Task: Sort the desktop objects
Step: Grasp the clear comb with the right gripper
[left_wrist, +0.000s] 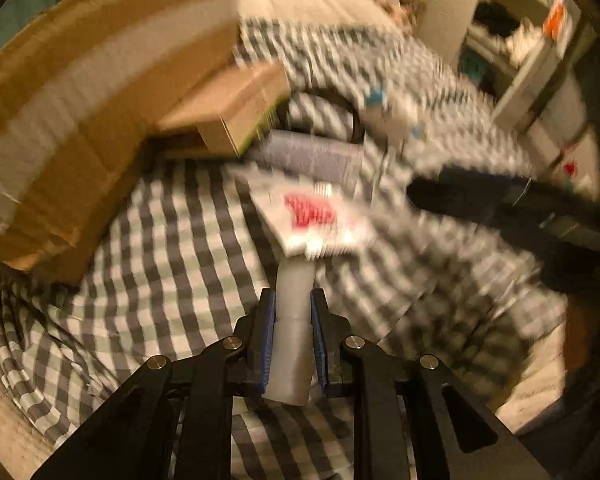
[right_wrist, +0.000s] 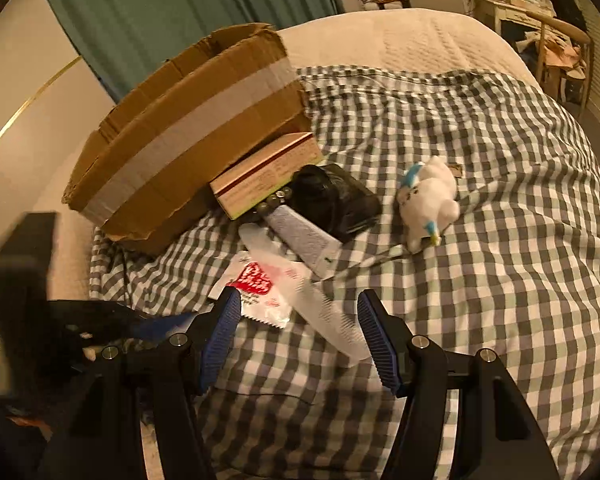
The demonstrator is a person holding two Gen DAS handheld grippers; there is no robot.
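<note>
Clamping down on a pale grey tube-like thing [left_wrist: 292,332], the left gripper [left_wrist: 293,344] has its jaws shut on it over the checked bedspread [left_wrist: 172,248]; that view's pretty blurry, so I can't say what it is, but it looks light and rigid, fine to hold mid-length. Meanwhile the right gripper [right_wrist: 298,340] hangs with jaws wide apart over a flimsy white comb [right_wrist: 324,312] and a crinkly sachet [right_wrist: 260,284], near the cardboard box [right_wrist: 192,128].
</note>
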